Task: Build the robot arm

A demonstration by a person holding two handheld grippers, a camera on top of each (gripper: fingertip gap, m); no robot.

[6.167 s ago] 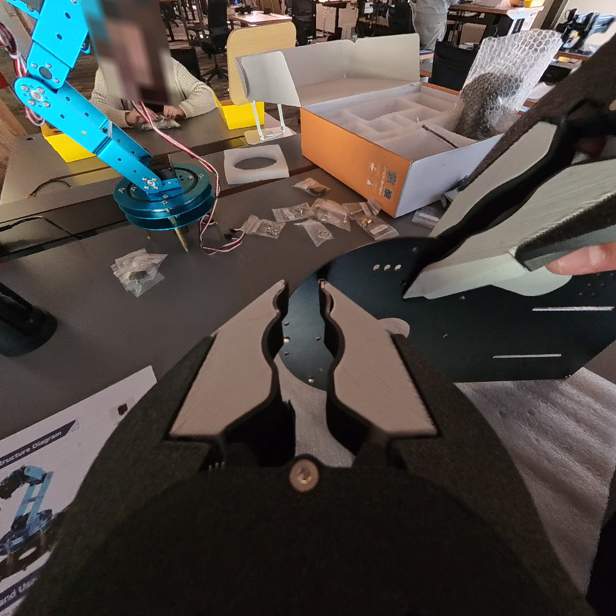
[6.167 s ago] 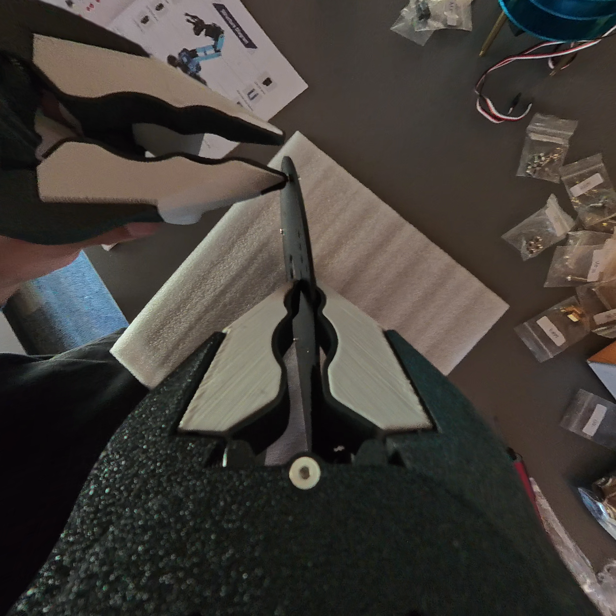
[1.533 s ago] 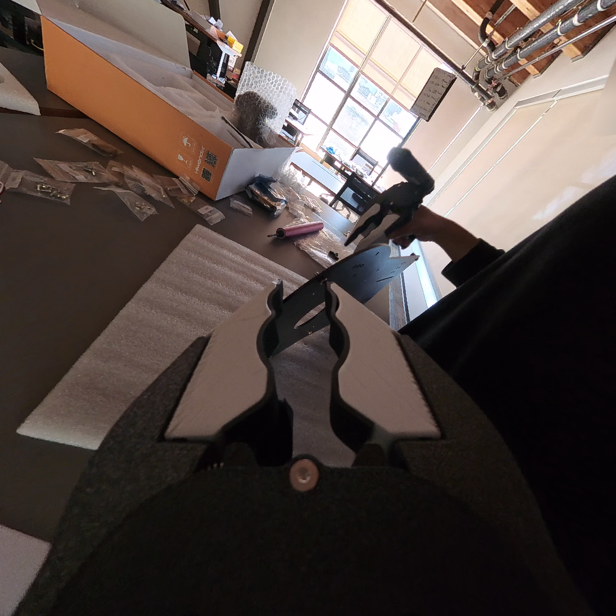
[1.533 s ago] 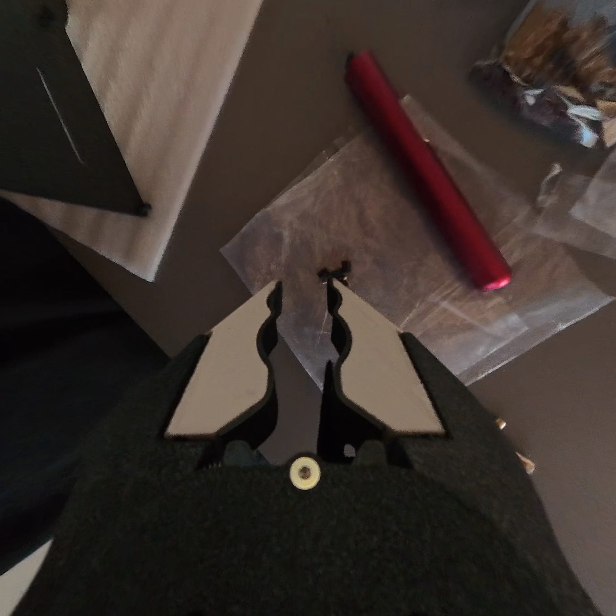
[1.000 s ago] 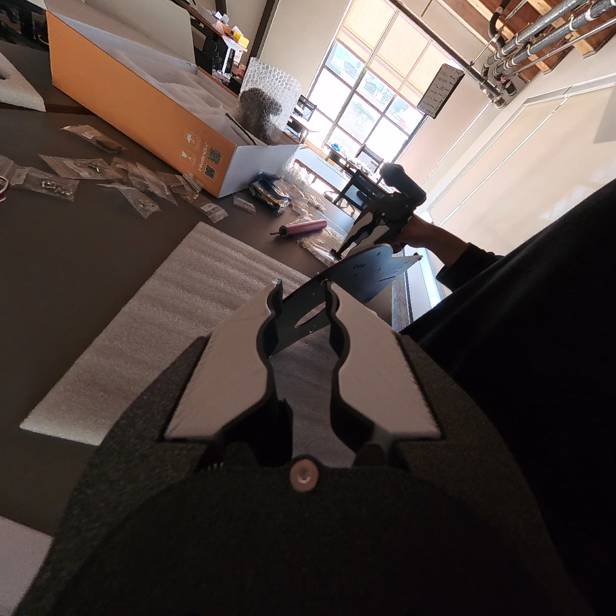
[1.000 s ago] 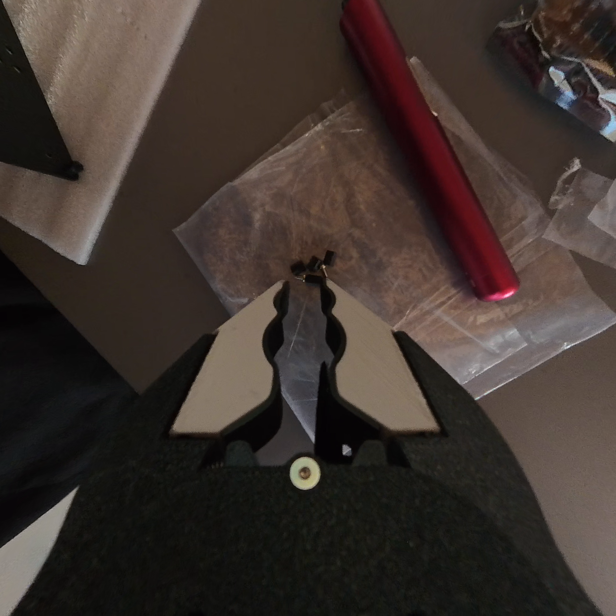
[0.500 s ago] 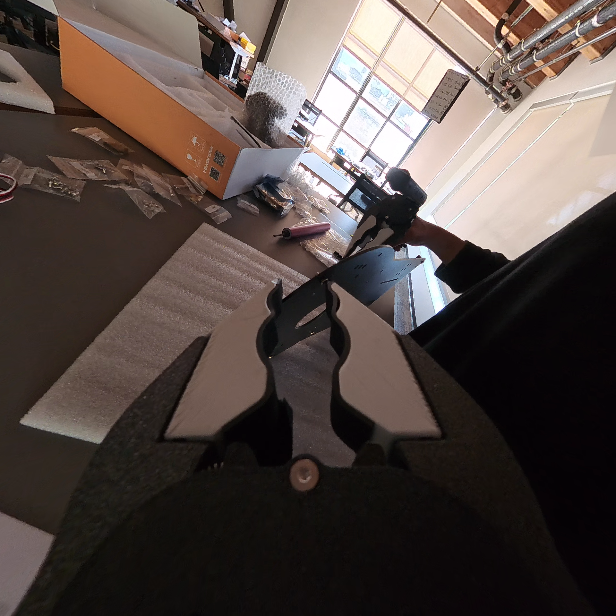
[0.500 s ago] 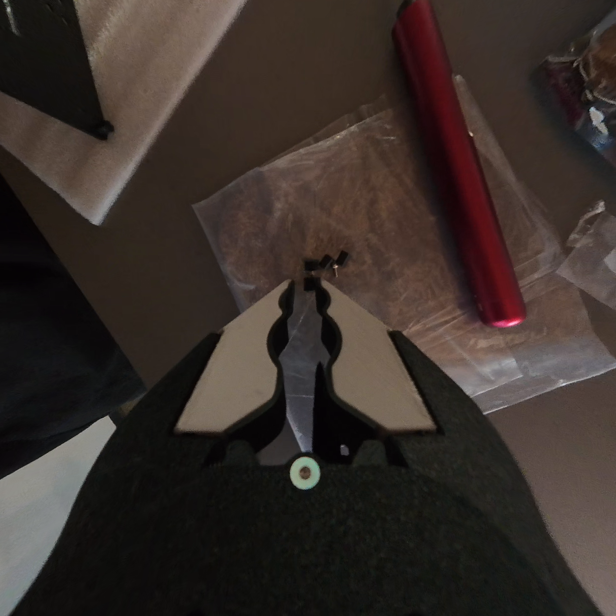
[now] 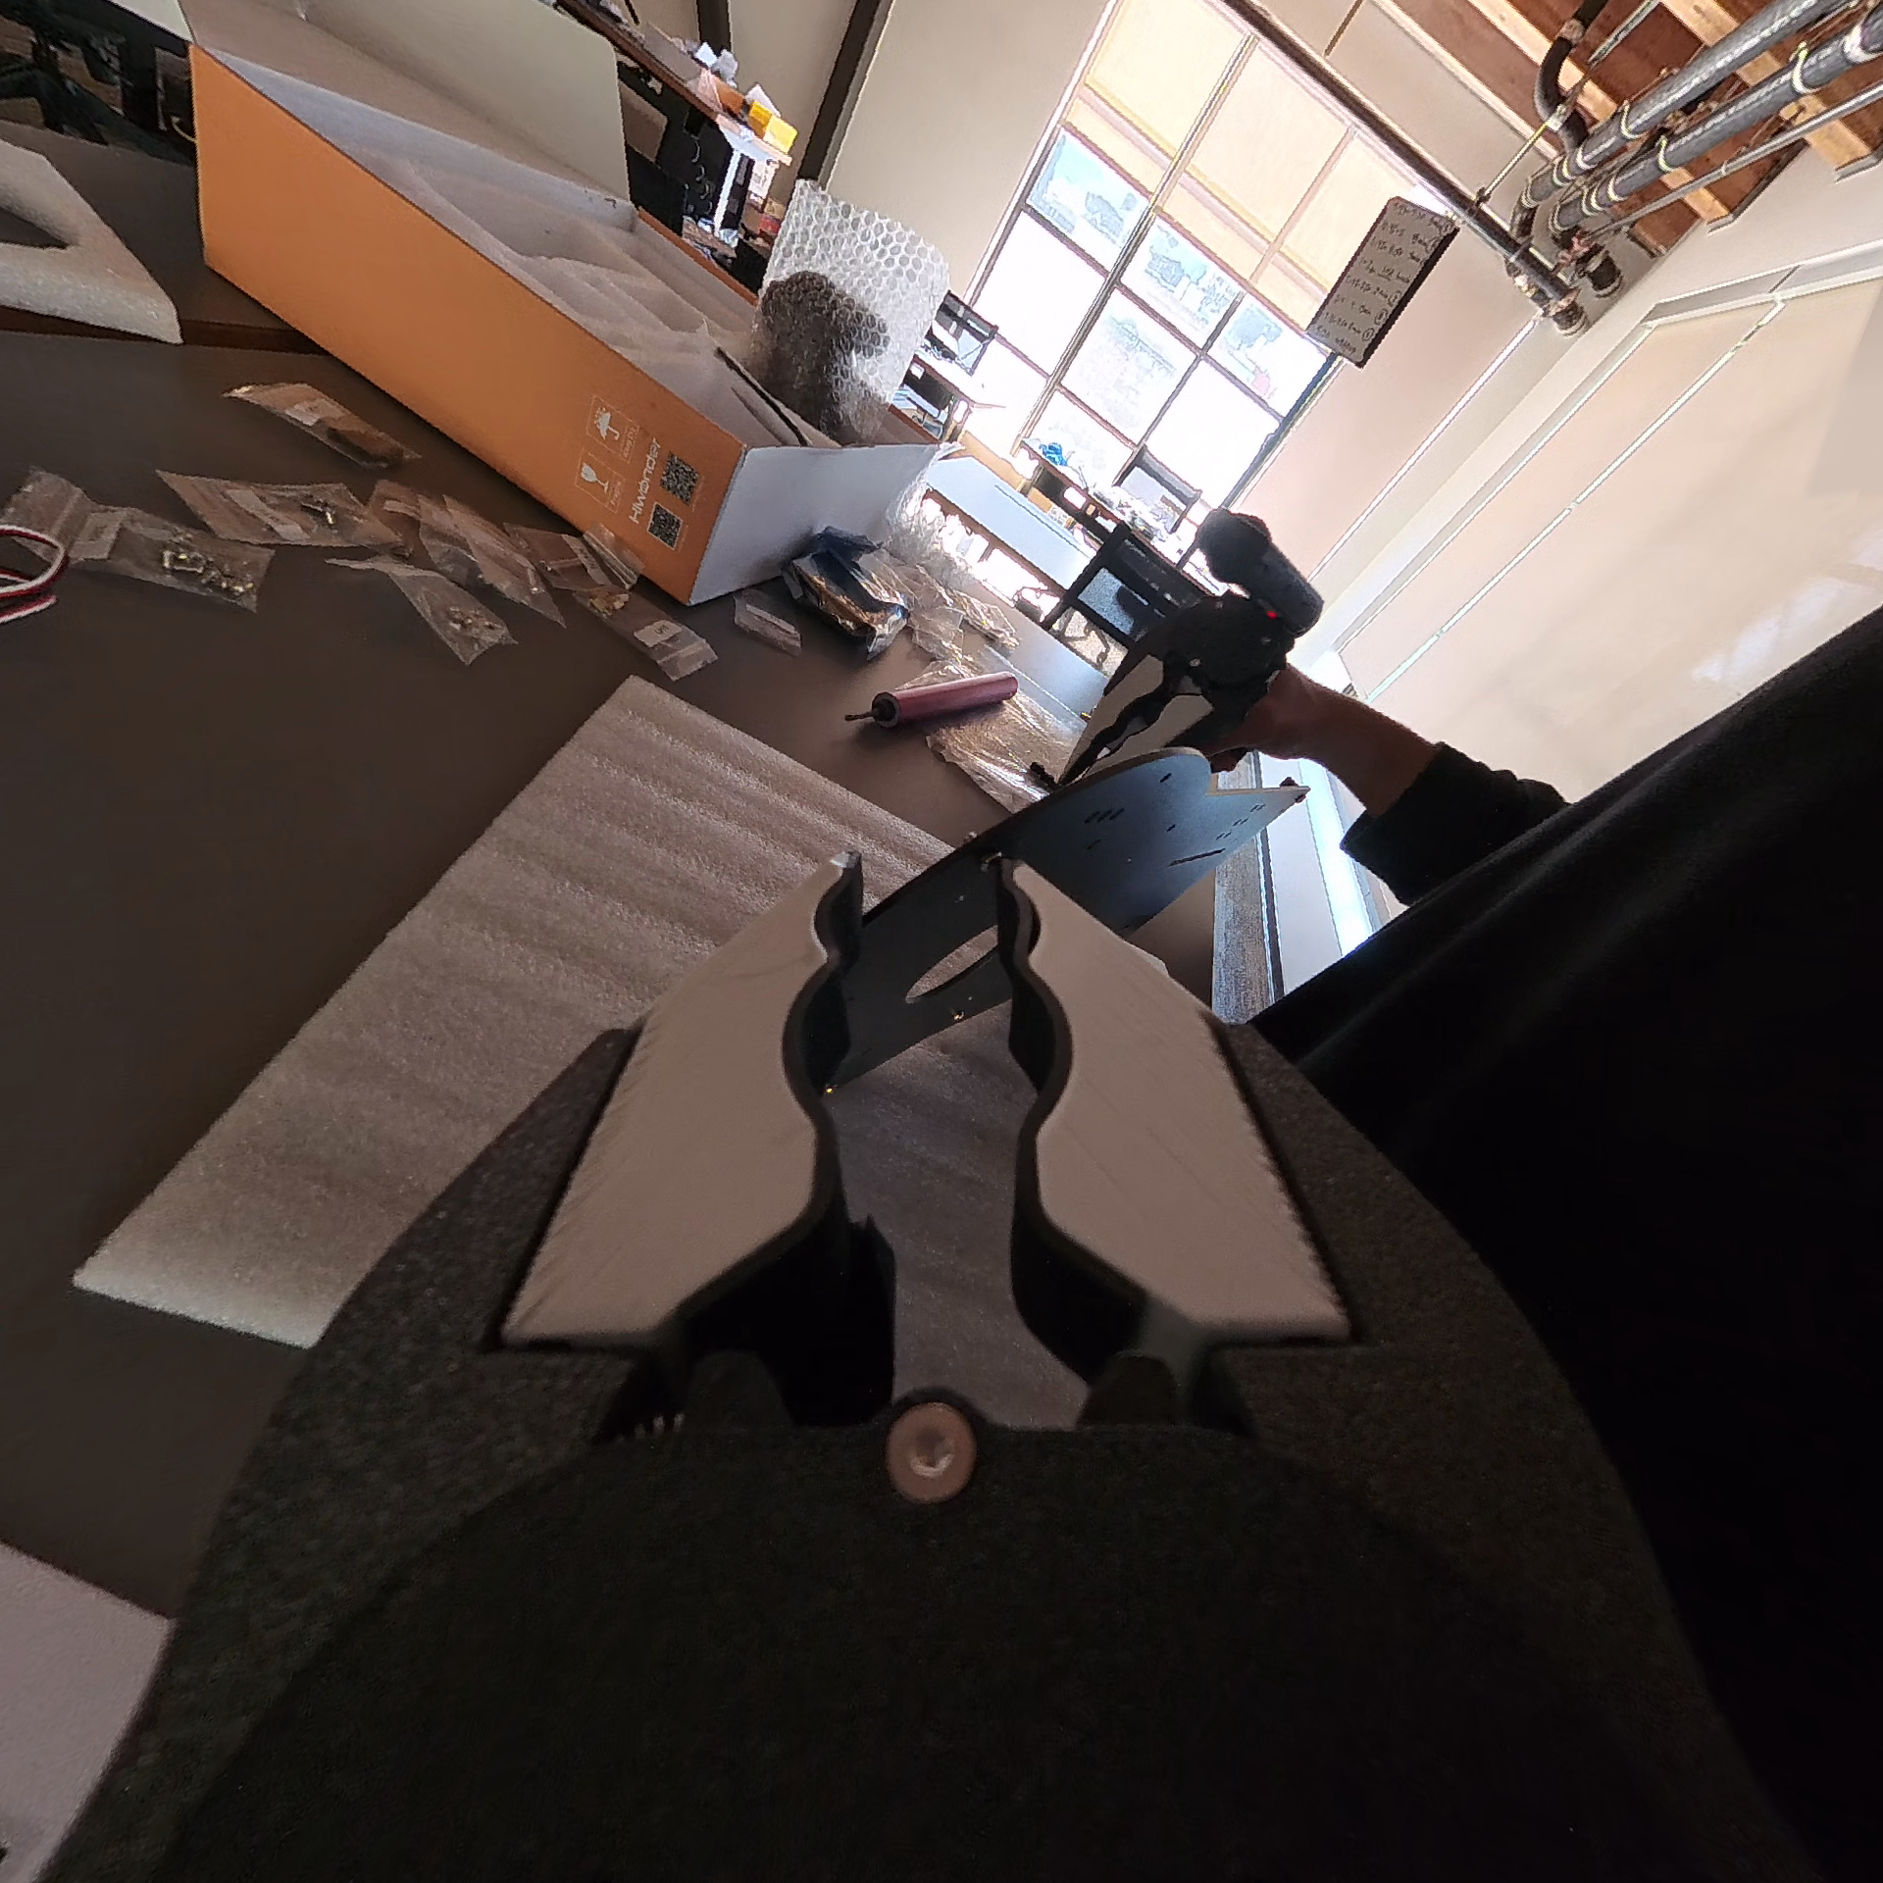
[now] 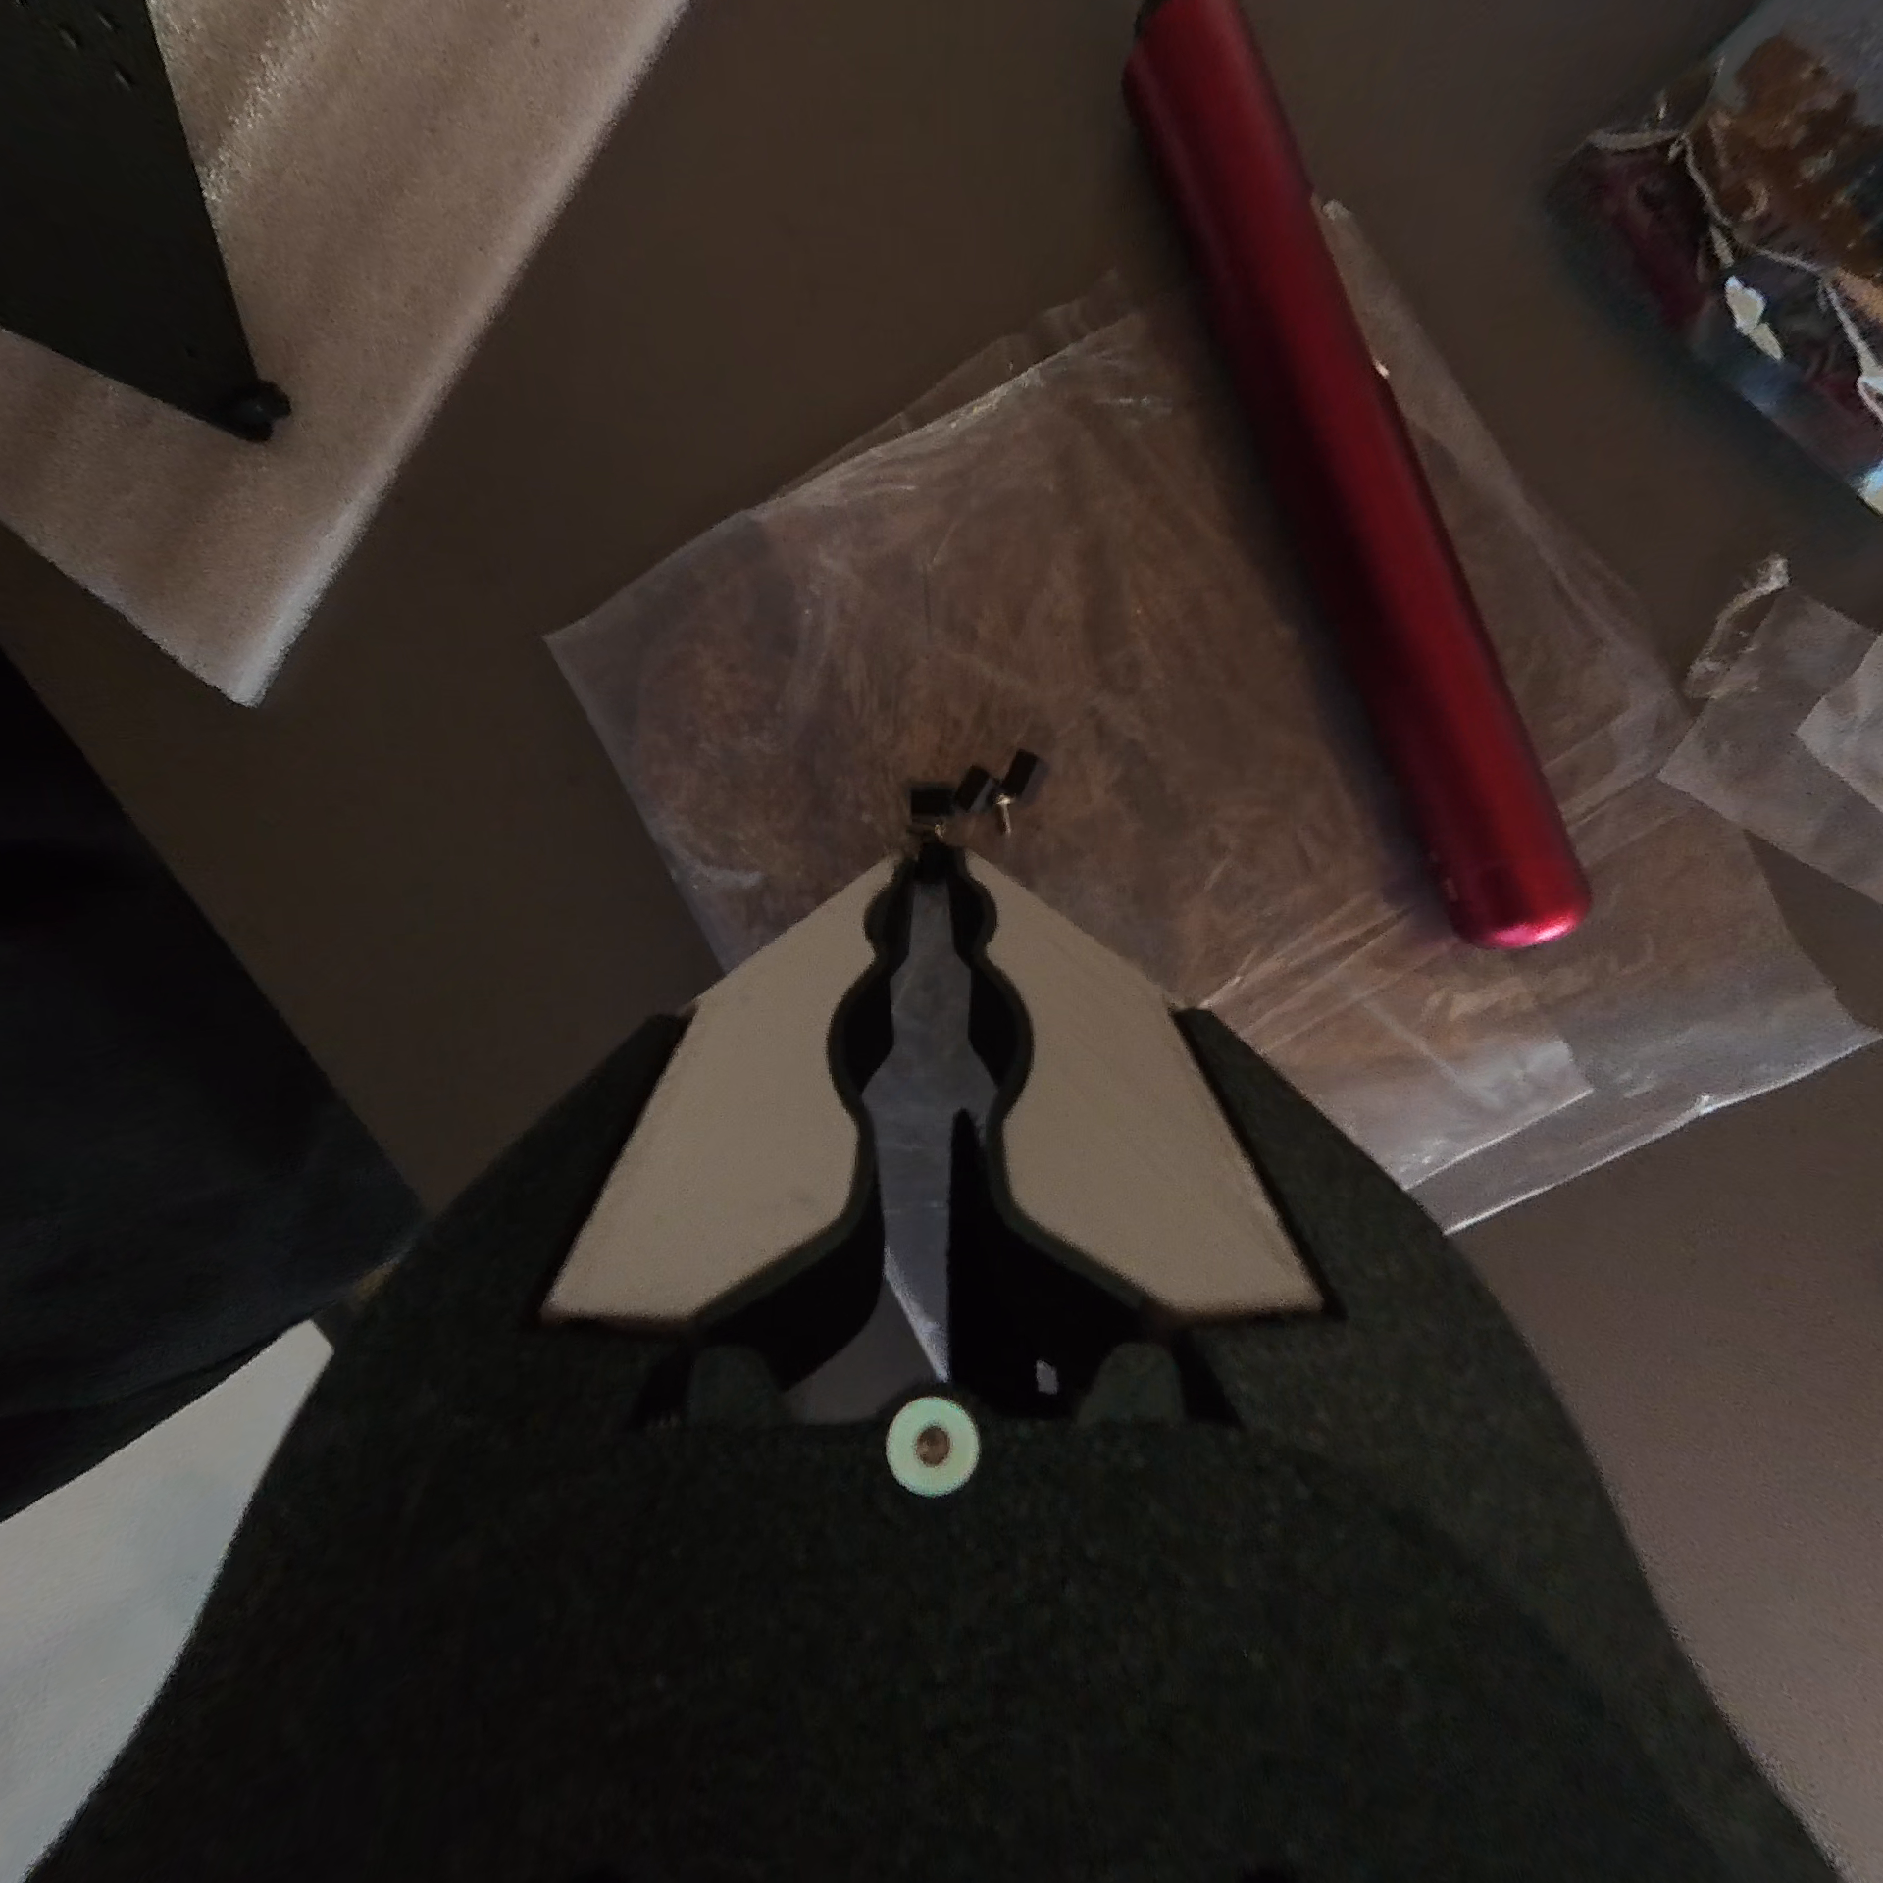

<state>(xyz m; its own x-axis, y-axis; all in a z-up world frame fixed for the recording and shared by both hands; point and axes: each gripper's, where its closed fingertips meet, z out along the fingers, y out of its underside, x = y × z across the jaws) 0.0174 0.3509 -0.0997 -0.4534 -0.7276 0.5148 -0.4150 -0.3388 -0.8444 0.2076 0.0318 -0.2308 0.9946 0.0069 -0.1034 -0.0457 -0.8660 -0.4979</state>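
My left gripper (image 9: 925,866) is shut on a thin black metal plate (image 9: 1141,825) with small holes and holds it tilted above a white foam sheet (image 9: 560,968). The plate's corner (image 10: 102,204) also shows over the foam (image 10: 387,255) in the right wrist view. My right gripper (image 10: 929,864) has its tips closed on a small black part, on a clear plastic bag (image 10: 1121,713). A few more small black parts (image 10: 973,790) lie just past the tips. A red cylinder (image 10: 1355,509) lies across the bag to the right. In the left wrist view the right gripper (image 9: 1065,769) is just beyond the plate's far edge.
An open orange and white box (image 9: 428,306) with a bubble-wrapped item (image 9: 846,296) stands at the back of the dark table. Several small hardware bags (image 9: 204,555) lie left of the foam. A bag of brownish parts (image 10: 1783,183) lies at the far right. The person's dark clothing (image 9: 1630,1121) fills the right side. The left gripper's tips are roughly 40 centimetres from the right gripper's.
The right gripper let go of the plate, moved to the plastic bag and closed its fingers step by step around a small black part. The left gripper keeps the plate, almost still.
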